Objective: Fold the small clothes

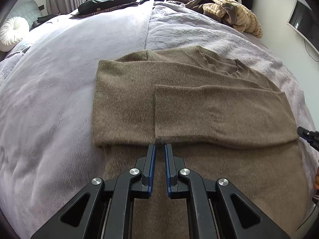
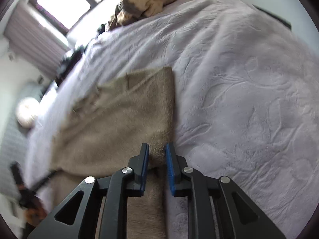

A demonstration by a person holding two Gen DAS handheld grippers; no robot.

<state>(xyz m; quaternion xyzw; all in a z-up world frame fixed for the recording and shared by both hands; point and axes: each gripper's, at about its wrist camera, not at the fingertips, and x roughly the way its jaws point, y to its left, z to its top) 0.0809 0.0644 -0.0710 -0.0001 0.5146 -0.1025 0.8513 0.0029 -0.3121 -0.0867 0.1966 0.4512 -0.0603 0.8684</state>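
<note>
A brown knit sweater [image 1: 179, 99] lies flat on the lilac bedspread [image 1: 49, 99], its sleeves folded across the body. My left gripper [image 1: 159, 146] hovers over the sweater's lower part, jaws a little apart and empty, tips just short of the folded sleeve's edge. My right gripper [image 2: 156, 149] is at the sweater's right edge [image 2: 123, 123], jaws a little apart with a fold of the brown knit between the pads. The right gripper's tip also shows at the far right of the left wrist view [image 1: 308, 136].
A heap of tan striped clothes [image 1: 229, 10] and dark garments [image 1: 107, 0] lie at the far end of the bed. A round white cushion [image 1: 12, 32] sits at far left. A wall screen [image 1: 303, 22] hangs at right.
</note>
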